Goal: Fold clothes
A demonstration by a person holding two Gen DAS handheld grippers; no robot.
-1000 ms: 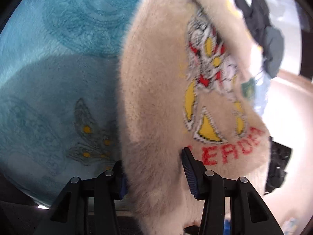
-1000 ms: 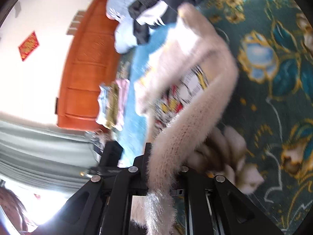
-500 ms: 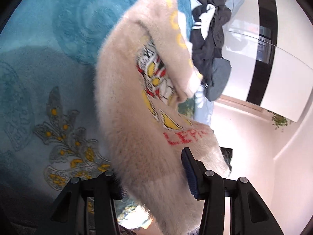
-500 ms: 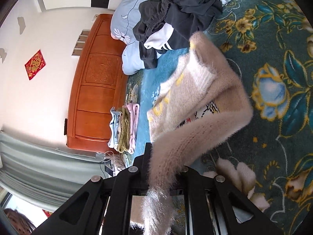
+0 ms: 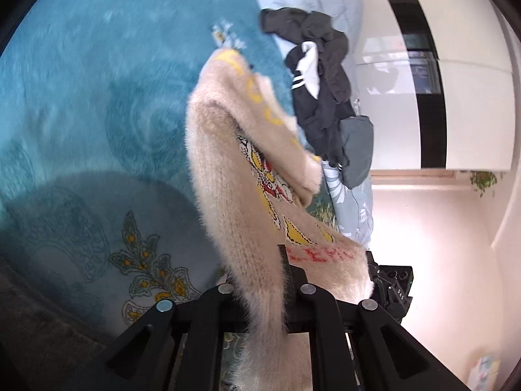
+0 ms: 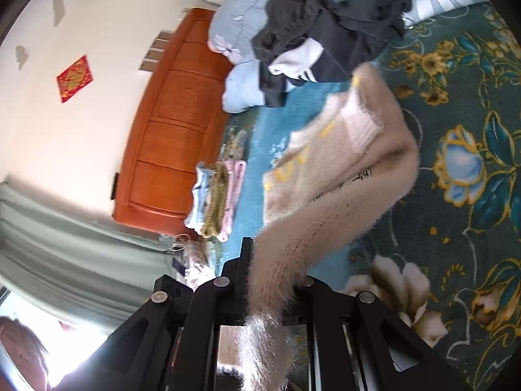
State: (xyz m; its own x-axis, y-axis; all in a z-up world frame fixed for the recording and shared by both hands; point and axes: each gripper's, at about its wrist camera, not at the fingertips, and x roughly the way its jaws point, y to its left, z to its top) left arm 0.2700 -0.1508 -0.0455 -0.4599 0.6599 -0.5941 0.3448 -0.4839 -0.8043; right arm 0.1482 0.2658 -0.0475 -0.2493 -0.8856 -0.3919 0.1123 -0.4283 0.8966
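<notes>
Teal floral bedding (image 5: pixel 81 104) spreads under both views, its left part blurred in the left wrist view. Beyond it, an orange wooden headboard (image 6: pixel 169 130) stands against the wall, with a small stack of folded clothes (image 6: pixel 216 205) before it and a dark heap of clothes (image 6: pixel 329 42) on the pillows. Red lettering on the beige fuzzy sweater (image 5: pixel 228 179) is partly covered by a finger and unreadable. Left gripper (image 5: pixel 260 273) is clamped on the sweater's edge, fabric hiding one finger. Right gripper (image 6: pixel 273 270) likewise pinches another edge, and the sweater hangs stretched between them above the bed.
</notes>
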